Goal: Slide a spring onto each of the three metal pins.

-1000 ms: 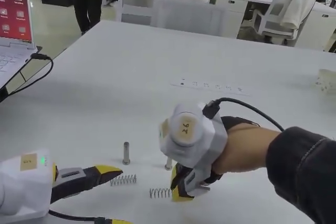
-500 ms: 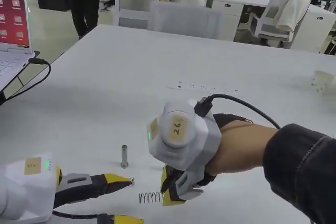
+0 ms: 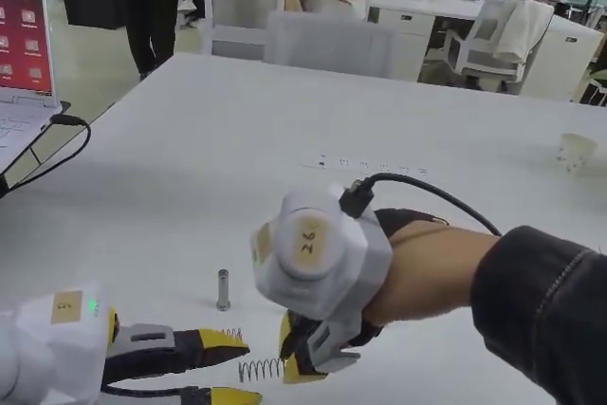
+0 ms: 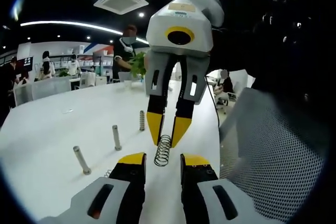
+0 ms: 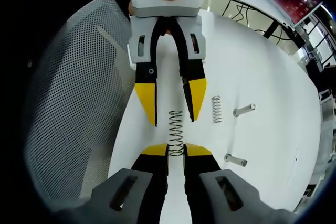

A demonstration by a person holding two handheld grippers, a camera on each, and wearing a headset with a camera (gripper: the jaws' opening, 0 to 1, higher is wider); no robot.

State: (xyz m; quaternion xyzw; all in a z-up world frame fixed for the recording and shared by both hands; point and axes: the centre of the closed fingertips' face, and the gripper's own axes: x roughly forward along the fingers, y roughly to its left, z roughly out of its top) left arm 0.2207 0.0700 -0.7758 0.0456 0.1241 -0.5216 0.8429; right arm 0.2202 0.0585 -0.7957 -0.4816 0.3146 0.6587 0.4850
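Room: white desk [image 3: 285, 139] left open beyond upright metal pins [image 4: 116, 137].
Right gripper [image 5: 176, 150]: clenched on thin wire spring [image 5: 176, 124].
Left gripper [image 4: 164, 157]: released; spring's other end flanked.

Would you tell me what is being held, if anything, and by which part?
The right gripper pinches the spring by one end; the left gripper holds nothing.

White, matt, smooth table [image 3: 237, 139]; spring [image 3: 261, 368] of thin bright metal wire; pin [image 3: 223, 289] at its 11 o'clock, dull grey metal.
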